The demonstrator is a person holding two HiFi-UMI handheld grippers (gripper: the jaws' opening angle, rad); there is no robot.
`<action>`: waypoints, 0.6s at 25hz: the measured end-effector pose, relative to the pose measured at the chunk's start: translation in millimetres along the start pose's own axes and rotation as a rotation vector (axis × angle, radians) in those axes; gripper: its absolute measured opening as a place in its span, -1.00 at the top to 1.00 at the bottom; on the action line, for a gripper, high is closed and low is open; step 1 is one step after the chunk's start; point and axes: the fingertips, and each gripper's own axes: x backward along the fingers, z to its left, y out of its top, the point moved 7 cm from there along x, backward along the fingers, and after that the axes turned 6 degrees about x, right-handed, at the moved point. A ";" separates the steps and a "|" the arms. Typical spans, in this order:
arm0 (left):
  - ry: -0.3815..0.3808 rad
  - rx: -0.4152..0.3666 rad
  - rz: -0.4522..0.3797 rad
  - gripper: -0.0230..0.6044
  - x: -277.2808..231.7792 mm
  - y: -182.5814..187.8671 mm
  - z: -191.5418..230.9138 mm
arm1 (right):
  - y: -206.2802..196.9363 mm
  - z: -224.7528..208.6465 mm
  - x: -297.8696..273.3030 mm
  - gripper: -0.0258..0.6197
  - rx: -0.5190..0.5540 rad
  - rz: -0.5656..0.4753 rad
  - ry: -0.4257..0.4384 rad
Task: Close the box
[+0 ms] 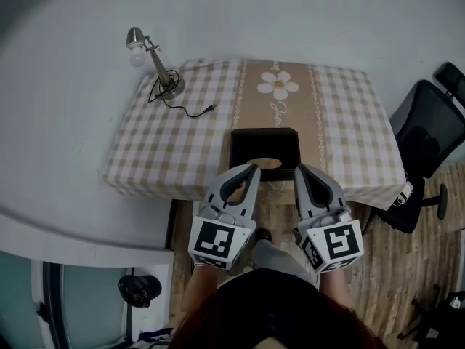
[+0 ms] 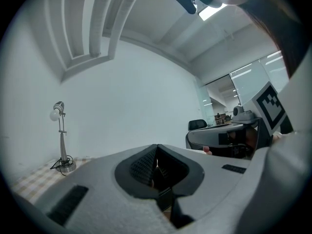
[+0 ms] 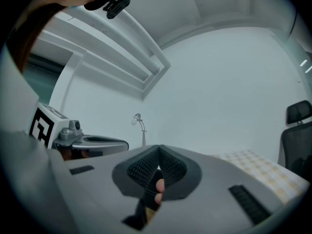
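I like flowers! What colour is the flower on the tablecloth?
White flower, yellow middle; head view.

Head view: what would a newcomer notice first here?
The left tongs and right tongs, both shut, point at the near edge of an open black box on the checked tablecloth. A desk lamp stands at the table's far left corner, its plug lying loose.
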 end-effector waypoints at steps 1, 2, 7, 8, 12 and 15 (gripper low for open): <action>0.002 -0.002 0.003 0.84 -2.6 -0.7 2.4 | -1.0 -1.9 -2.7 0.87 -0.002 0.002 0.000; 0.006 -0.002 0.007 0.84 -5.0 -1.2 4.9 | -1.8 -3.9 -5.6 0.87 -0.003 0.003 0.001; 0.021 0.002 0.013 0.84 -17.3 -1.4 17.2 | -5.4 -13.7 -20.5 0.87 -0.003 0.014 0.012; 0.021 0.000 0.015 0.84 -20.1 -1.6 19.3 | -5.9 -15.8 -23.3 0.87 -0.004 0.014 0.013; 0.030 0.003 0.025 0.84 -30.0 -3.8 27.4 | -8.3 -23.9 -34.1 0.87 -0.005 0.016 0.013; 0.031 -0.001 0.027 0.84 -37.1 -3.7 33.1 | -9.7 -29.3 -41.9 0.87 -0.002 0.021 0.013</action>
